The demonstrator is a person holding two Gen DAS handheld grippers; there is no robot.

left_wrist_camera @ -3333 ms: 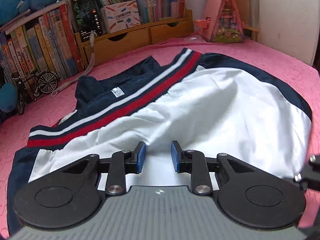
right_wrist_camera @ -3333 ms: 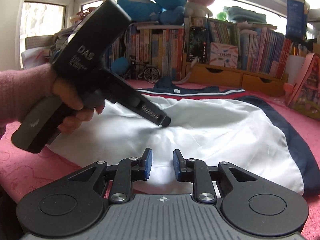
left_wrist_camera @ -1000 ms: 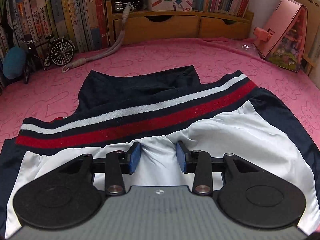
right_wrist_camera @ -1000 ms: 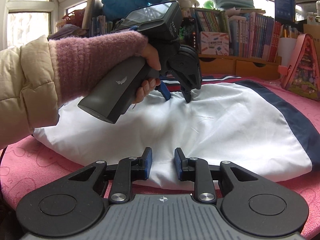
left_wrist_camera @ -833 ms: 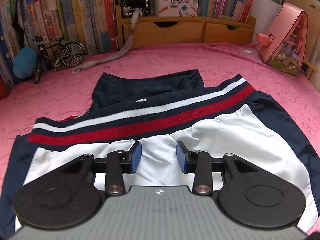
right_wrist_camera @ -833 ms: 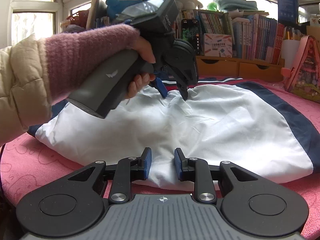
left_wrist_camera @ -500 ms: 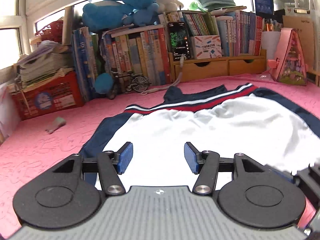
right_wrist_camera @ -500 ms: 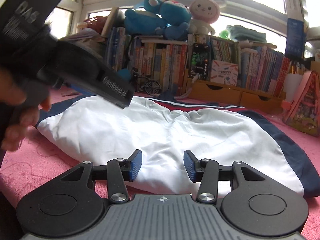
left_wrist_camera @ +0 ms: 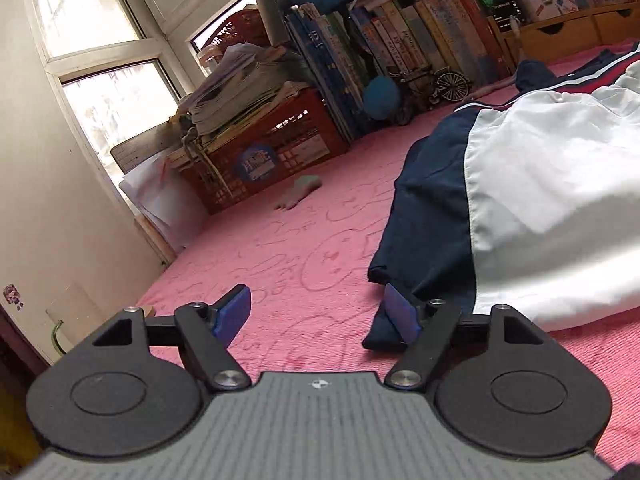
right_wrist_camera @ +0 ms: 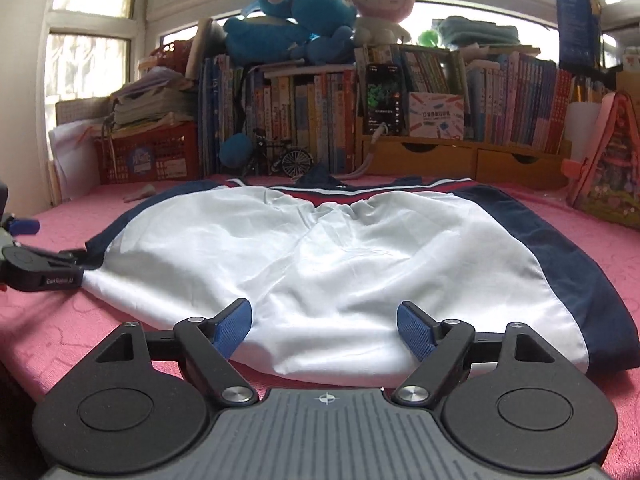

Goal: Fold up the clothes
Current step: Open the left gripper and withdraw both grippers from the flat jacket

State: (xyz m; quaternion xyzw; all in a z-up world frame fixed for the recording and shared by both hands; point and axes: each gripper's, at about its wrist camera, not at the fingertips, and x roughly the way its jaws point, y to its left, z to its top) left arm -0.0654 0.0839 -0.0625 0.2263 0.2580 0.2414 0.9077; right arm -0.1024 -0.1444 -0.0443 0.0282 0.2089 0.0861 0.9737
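Note:
A white garment [right_wrist_camera: 320, 260] with navy side panels and a red-and-white striped band lies spread on the pink cover [right_wrist_camera: 60, 320]. My right gripper [right_wrist_camera: 325, 328] hovers at its near white hem, its jaws opening, pads apart and pressing nothing. My left gripper [left_wrist_camera: 318, 316] is at the garment's [left_wrist_camera: 540, 200] left navy corner [left_wrist_camera: 382, 338]. Its jaws are opening too, with bare pink cover [left_wrist_camera: 280, 240] between them and the navy corner beside the right finger. In the right wrist view the left gripper [right_wrist_camera: 54, 242] shows at the left edge, one finger at that corner.
A red crate [left_wrist_camera: 264, 148] stacked with papers stands against the window wall, with a small scrap [left_wrist_camera: 298, 194] on the cover near it. Bookshelves [right_wrist_camera: 320, 120], a toy bicycle [right_wrist_camera: 284, 160] and plush toys [right_wrist_camera: 292, 32] line the back. A pink house-shaped box [right_wrist_camera: 608, 168] stands at the right.
The left gripper let go of the gathered cloth below the striped band and swung back to the garment's left navy corner. Both grippers' jaws spread wider. The right one stayed at the near hem.

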